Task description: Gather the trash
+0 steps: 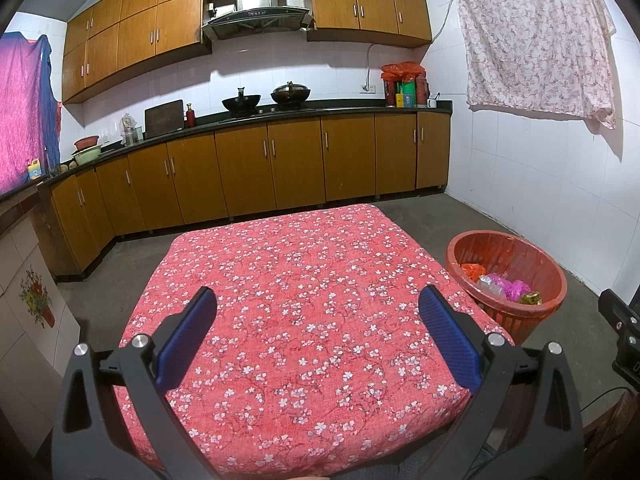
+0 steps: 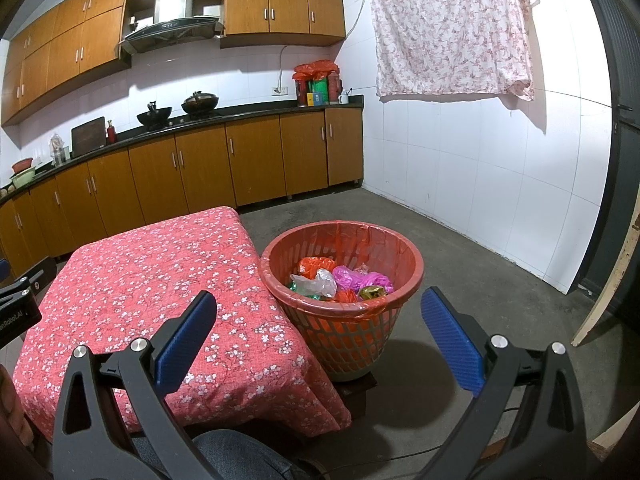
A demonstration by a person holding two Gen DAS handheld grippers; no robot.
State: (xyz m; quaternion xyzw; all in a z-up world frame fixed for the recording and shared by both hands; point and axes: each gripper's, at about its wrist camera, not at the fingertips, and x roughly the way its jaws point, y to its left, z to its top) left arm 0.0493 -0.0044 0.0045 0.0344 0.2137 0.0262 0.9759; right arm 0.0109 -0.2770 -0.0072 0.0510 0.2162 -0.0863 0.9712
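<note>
Brown wooden cabinets (image 1: 280, 168) run along the back of this white-tiled kitchen, with a steel range hood (image 1: 256, 12) in the upper centre of my left wrist view and two black woks (image 1: 266, 100) on the dark counter below it. A pale floral sheet (image 1: 536, 36) hangs on the wall at the upper right.

Filling the lower middle of that view is a low table under a red tablecloth printed with small white blossoms (image 1: 304, 312). My left gripper (image 1: 318, 306) hangs above it, its blue-padded fingers spread wide apart with nothing between them.

At the right edge of the cloth stands a round red plastic lattice basket lined with a red bag (image 2: 344, 332); in my right wrist view it sits in the centre, just beside the table's corner on the grey concrete floor. Inside it lies the crumpled trash (image 2: 340, 278): pink, orange, clear and green plastic bags plus a gold foil wrapper, all below the rim.

My right gripper (image 2: 318, 306) is also released, fingers wide, framing the near side of the basket and gripping nothing. A bit of blue denim (image 2: 224, 452) shows at the bottom of that view.
</note>
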